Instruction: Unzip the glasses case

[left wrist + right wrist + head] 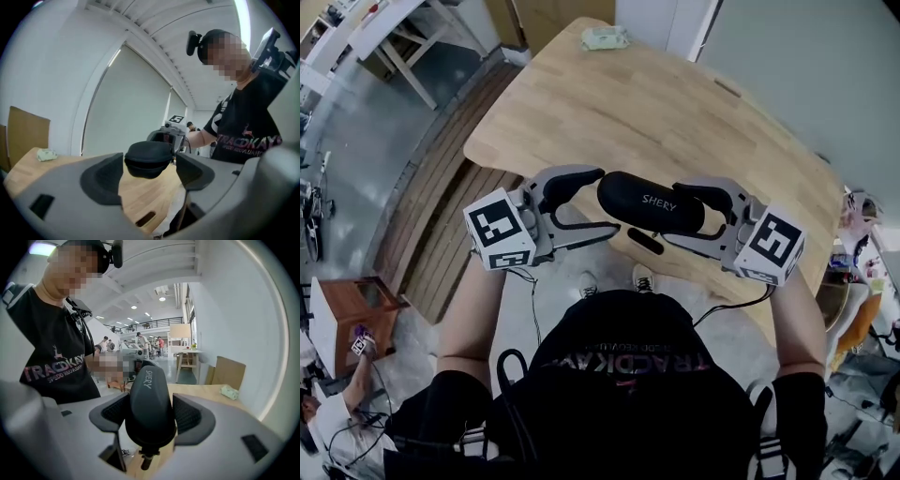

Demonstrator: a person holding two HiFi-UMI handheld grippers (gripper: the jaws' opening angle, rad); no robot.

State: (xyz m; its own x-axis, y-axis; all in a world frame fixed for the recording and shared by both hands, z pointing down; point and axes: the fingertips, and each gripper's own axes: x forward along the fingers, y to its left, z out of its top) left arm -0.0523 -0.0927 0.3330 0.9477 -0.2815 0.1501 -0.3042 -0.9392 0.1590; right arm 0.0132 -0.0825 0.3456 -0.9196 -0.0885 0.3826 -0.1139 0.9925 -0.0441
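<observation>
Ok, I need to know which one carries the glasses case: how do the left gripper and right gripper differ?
The right gripper is shut on the glasses case, pads pressing its sides; the left gripper is open, with gaps showing either side of the case's end. The right gripper has the case deep between its jaws; the left gripper has only the case's tip between its own. Shared: both are grey and face each other along the case.

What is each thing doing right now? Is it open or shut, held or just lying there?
glasses case: closed, held up over the near edge of the table.
right gripper: shut on the glasses case, pads against its sides.
left gripper: open, jaws apart around the case's other end, not pressing on it.
green cloth: lying at the table's far end.
</observation>
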